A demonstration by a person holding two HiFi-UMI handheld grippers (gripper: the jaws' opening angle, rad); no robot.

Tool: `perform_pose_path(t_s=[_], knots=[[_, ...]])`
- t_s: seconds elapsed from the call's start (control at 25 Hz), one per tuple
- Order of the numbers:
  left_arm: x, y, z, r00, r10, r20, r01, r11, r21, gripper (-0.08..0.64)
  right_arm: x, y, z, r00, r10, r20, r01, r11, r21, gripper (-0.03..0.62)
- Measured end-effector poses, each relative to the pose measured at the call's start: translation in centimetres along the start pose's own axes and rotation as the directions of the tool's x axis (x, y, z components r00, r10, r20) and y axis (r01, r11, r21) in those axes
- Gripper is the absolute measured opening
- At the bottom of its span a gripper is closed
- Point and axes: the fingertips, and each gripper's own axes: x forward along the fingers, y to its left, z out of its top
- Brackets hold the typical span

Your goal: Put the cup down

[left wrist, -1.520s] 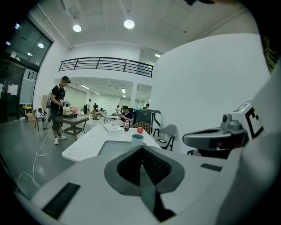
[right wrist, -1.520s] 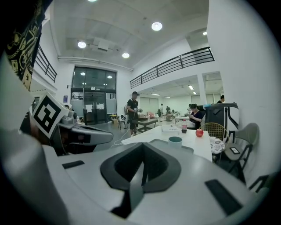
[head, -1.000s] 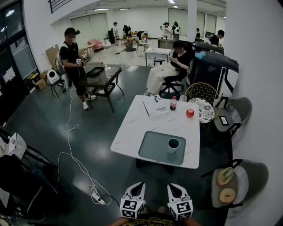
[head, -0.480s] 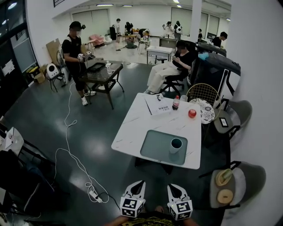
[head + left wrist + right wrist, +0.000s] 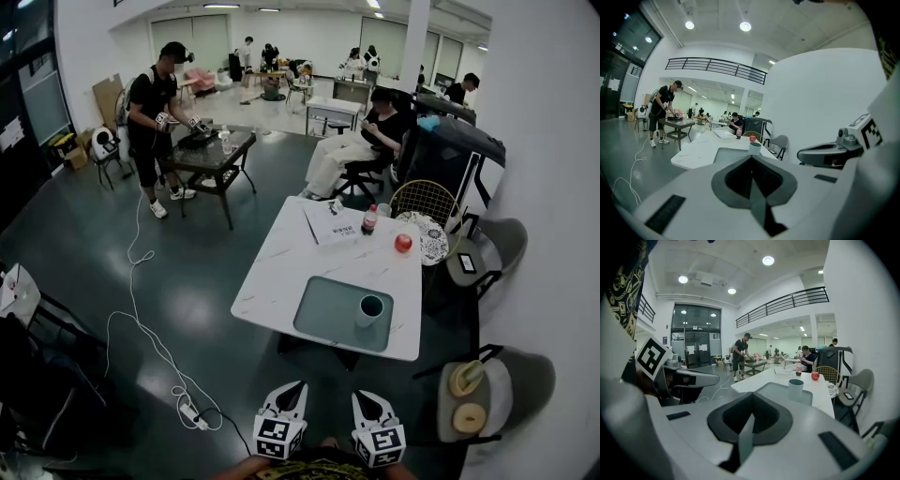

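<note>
1. Standing upright near the right end of the grey tray (image 5: 323,314), the cup (image 5: 369,309) sits at the centre of the frame, free of both tools.
2. The tray lies on the near part of the white desk (image 5: 277,272), and its near edge runs close to the desk's near edge.
3. The left tool (image 5: 296,388) and the right tool (image 5: 363,397) hang side by side at the bottom centre, well apart from the desk. Each has its jaws pressed together on nothing.
4. Open dark floor spreads to the left of the desk. A white cable (image 5: 141,281) crosses it and ends at a power strip (image 5: 187,411) in the lower left.
5. The desk's right side is crowded by an upper grey chair (image 5: 506,239), a lower grey chair (image 5: 530,375) and a wire chair (image 5: 427,199) at the far right corner.
6. Counted: two tools and three chairs. One cup stands on one tray. Farther back on the desk are one bottle (image 5: 368,220), one red apple (image 5: 403,243) and one paper sheet (image 5: 330,225).
</note>
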Motion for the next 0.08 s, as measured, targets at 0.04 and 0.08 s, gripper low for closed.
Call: perform_pose_path(t_s=[0.04, 0.08], knots=[[0.02, 0.12, 0.05, 1.000, -0.002, 0.000, 0.002, 1.000, 0.000, 0.009, 0.12, 0.10, -0.10, 1.000, 0.002, -0.001, -0.002, 1.000, 0.000, 0.005], [0.04, 0.23, 0.10, 1.000, -0.003, 0.000, 0.003, 1.000, -0.001, 0.009, 0.24, 0.20, -0.25, 1.000, 0.005, -0.002, -0.005, 1.000, 0.000, 0.005]])
